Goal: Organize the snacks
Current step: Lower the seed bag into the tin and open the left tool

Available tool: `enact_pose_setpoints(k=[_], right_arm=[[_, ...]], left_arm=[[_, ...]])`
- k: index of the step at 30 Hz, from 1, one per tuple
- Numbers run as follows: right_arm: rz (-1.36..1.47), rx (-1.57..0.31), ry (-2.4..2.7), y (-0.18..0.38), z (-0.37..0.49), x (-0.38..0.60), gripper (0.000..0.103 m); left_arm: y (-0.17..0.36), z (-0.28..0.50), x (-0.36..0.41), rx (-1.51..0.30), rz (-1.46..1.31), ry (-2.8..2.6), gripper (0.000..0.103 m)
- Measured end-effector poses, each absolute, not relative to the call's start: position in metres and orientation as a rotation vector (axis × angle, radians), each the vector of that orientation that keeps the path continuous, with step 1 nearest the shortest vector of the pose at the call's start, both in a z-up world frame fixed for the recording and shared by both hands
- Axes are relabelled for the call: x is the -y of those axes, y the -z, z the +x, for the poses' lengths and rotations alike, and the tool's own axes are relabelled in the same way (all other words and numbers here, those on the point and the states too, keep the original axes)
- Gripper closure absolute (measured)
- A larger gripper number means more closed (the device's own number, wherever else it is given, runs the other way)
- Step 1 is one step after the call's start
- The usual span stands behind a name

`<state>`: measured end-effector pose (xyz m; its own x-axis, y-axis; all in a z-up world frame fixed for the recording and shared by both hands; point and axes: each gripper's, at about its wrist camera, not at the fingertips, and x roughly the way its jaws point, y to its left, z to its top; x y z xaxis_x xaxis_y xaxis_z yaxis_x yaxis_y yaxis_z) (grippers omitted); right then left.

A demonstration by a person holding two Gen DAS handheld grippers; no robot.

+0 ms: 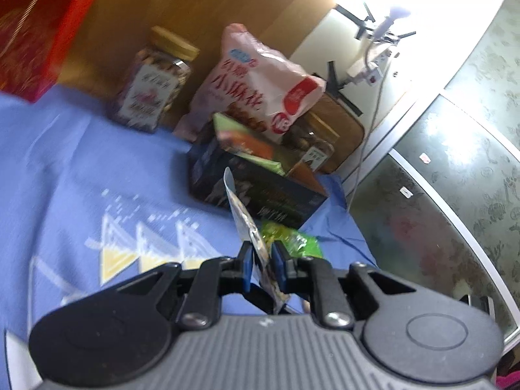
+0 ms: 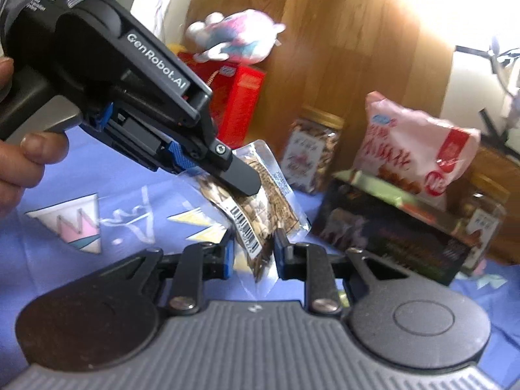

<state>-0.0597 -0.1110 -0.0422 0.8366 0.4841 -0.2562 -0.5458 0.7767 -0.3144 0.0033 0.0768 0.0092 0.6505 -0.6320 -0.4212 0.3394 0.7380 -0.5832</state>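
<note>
The clear snack packet [image 2: 260, 191] is a flat see-through pouch showing brown, seed-like contents, with a white barcode label near its lower end and a white printed label on its upper side. It hangs in the air above the blue patterned cloth [image 2: 81, 260], gripped at both ends: the left gripper [image 2: 224, 165] has its fingers pinching the upper part, while the right gripper [image 2: 253, 253] has its blue-padded fingers closed around the lower end, just by the barcode. Seen from the left wrist, the same packet [image 1: 242, 214] stands edge-on, pinched between the left gripper's [image 1: 262, 261] fingers. A green wrapper [image 1: 292, 239] lies on the cloth just beyond those fingers. Farther ahead sits a dark box [image 1: 256, 191] with a green box [image 1: 247, 143] on top and a pink snack bag [image 1: 260, 78] leaning above them. A nut jar [image 1: 152, 81] stands left of the bag, and a red box [image 1: 39, 29] sits far left
</note>
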Motion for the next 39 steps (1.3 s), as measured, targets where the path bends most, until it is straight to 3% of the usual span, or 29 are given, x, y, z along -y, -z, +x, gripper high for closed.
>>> enact_pose_setpoints(k=[12,20,23,25,32,39], right_arm=[[-0.377,-0.054,-0.357,0.011,-0.014,0.162,0.079],[-0.387,-0.069,-0.236,0.012,0.036,0.192,0.079],[-0.375,-0.090,-0.204,0.016,0.054,0.199,0.071],[-0.368,-0.077,-0.173,0.019,0.058,0.203,0.058],[-0.352,-0.048,-0.159,0.020,0.052,0.212,0.055],[-0.256,-0.085,-0.168,0.021,0.022,0.230,0.055]], left_arm=[[-0.053,0.071,0.002,-0.596,-0.338,0.701,0.086],[-0.047,0.135,0.053,-0.633,-0.291,0.698,0.085],[-0.035,0.156,0.064,-0.650,-0.279,0.642,0.079],[-0.030,0.167,0.066,-0.656,-0.274,0.604,0.073],[-0.019,0.181,0.062,-0.682,-0.294,0.535,0.075],[-0.028,0.140,0.028,-0.644,-0.340,0.565,0.071]])
